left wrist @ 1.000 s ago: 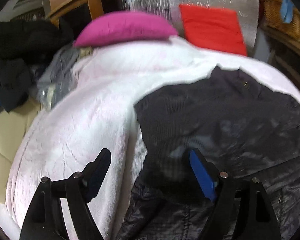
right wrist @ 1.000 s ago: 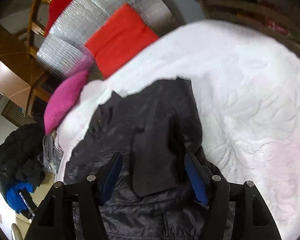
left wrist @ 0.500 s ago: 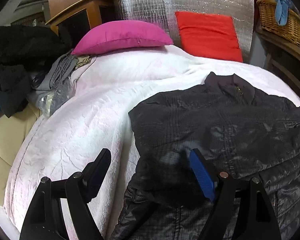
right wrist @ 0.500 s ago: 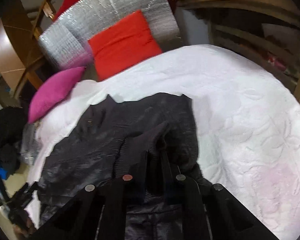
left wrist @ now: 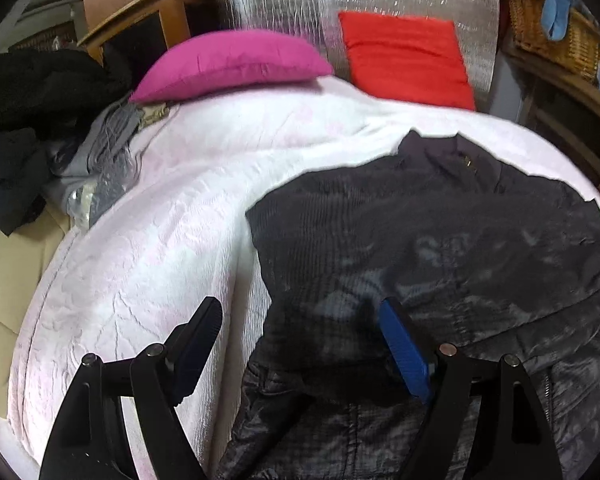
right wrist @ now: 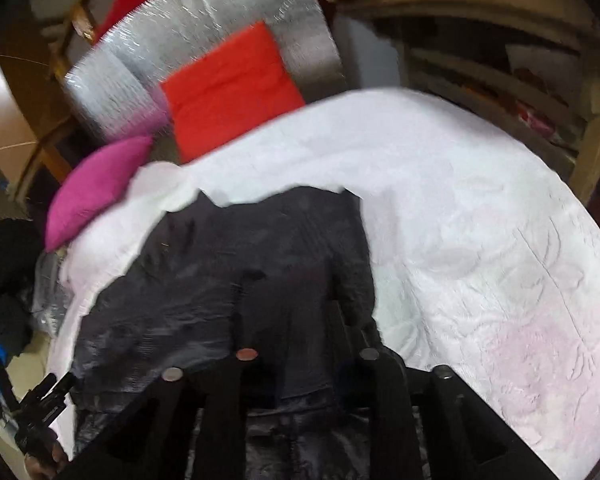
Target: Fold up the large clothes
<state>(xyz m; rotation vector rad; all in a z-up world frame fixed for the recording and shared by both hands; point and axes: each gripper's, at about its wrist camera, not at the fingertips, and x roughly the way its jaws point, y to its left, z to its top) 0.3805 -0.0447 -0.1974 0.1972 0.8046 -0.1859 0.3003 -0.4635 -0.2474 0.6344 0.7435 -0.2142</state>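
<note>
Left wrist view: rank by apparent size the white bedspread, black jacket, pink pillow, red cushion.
1. White bedspread, largest.
2. Black jacket, though it lies nearer the camera, which inflates it.
3-4. Pink pillow and red cushion look about alike; too close to rank.

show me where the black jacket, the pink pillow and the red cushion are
black jacket [left wrist: 440, 240], left wrist view, on its back panel.
pink pillow [left wrist: 232, 64], left wrist view, on its middle.
red cushion [right wrist: 232, 92], right wrist view, on its middle.
</note>
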